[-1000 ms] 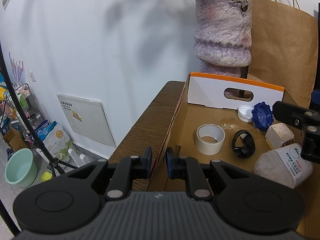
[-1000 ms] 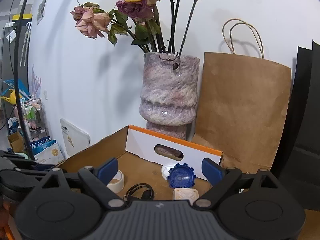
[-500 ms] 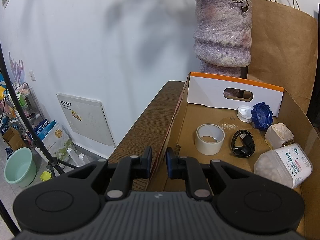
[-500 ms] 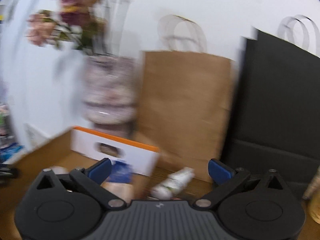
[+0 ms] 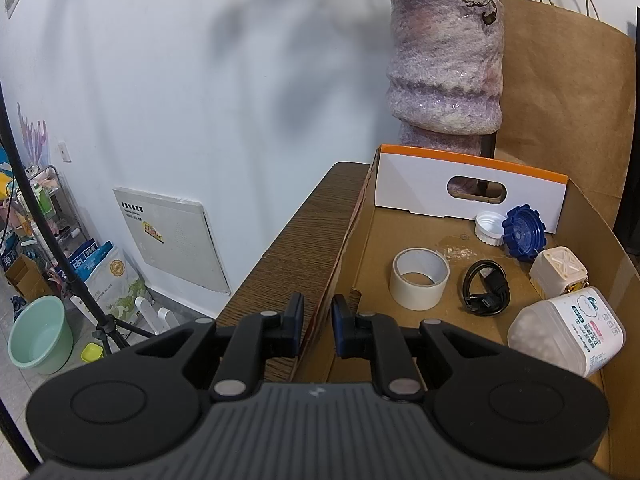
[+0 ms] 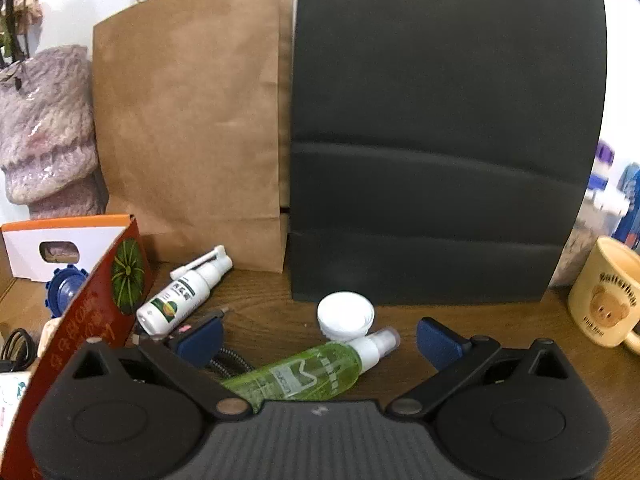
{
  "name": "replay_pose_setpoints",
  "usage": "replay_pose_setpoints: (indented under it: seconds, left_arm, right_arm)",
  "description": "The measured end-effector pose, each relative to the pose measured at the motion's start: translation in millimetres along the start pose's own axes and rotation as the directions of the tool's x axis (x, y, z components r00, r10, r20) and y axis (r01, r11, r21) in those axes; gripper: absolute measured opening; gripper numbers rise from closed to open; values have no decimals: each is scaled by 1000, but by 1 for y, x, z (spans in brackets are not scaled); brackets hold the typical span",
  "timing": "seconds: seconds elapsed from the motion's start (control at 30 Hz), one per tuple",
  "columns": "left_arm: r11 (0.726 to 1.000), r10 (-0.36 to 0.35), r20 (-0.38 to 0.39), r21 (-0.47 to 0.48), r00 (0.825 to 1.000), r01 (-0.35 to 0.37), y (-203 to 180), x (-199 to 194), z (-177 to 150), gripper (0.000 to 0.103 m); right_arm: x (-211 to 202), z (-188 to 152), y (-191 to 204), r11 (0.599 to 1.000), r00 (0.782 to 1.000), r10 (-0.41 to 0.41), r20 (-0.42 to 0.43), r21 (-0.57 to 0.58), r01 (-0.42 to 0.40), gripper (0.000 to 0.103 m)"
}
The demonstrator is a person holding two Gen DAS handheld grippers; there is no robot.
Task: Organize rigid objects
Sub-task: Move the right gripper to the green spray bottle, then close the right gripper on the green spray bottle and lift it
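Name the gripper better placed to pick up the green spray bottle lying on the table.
Right. The right gripper is wide open, with the green spray bottle lying between its fingers. The left gripper is shut on the cardboard box wall.

Inside the cardboard box (image 5: 416,236), bare floor lay open left of the roll of tape (image 5: 420,278), along the left wall. To the tape's right the way was crowded: a coiled black cable (image 5: 486,288), a cream cube (image 5: 560,272), a white jar (image 5: 568,330) on its side, and two caps against the white end flap (image 5: 420,184). On the table (image 6: 272,312) right of the box, a white spray bottle (image 6: 180,292), a green spray bottle (image 6: 312,372) and a white lid (image 6: 346,314) blocked the middle. A brown paper bag (image 6: 188,120) and a black bag (image 6: 444,140) walled off the back, and a cream mug (image 6: 604,292) stood at the far right.
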State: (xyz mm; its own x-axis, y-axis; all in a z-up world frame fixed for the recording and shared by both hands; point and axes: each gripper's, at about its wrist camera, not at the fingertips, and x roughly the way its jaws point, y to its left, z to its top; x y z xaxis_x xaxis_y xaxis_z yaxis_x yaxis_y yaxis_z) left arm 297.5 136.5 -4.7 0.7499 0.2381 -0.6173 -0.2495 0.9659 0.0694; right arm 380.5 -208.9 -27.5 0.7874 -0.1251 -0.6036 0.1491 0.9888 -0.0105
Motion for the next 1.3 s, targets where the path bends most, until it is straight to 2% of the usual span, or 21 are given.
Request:
replay_pose_setpoints:
  seconds: [0.17, 0.37, 0.47, 0.53, 0.87, 0.9, 1.03, 1.1, 1.3]
  left_arm:
    - [1000, -1, 0, 0, 1000, 1, 0, 0, 0, 16]
    - [1000, 1, 0, -1, 1000, -1, 0, 0, 0, 16]
    - [1000, 1, 0, -2, 1000, -1, 0, -1, 0, 16]
    - [1000, 1, 0, -1, 1000, -1, 0, -1, 0, 16]
    - [1000, 1, 1, -2, 1000, -1, 0, -1, 0, 16]
    - [1000, 1, 1, -1, 1000, -1, 0, -1, 0, 16]
    - [1000, 1, 1, -2, 1000, -1, 0, -1, 0, 16]
    - [1000, 2, 1, -1, 1000, -2, 0, -1, 0, 16]
    - [1000, 2, 2, -2, 1000, -2, 0, -1, 1, 16]
  right_arm:
    - [10, -6, -3, 1000, 999, 3, -36, 20, -3, 101]
    - [15, -13, -12, 999, 997, 30, -76, 40, -27, 93]
    - [17, -18, -21, 999, 994, 32, -104, 37, -28, 86]
    - [18, -21, -27, 999, 992, 36, -121, 41, -31, 77]
    - [-11, -45, -44, 999, 994, 31, -101, -10, -32, 77]
    - [-15, -48, -45, 999, 995, 33, -96, -12, -34, 75]
    - [-28, -54, -44, 998, 995, 58, -80, -20, -60, 39]
    - [-32, -56, -40, 997, 995, 64, -71, -37, -67, 34]
    - [-36, -58, -36, 995, 996, 77, -50, -61, -80, 33]
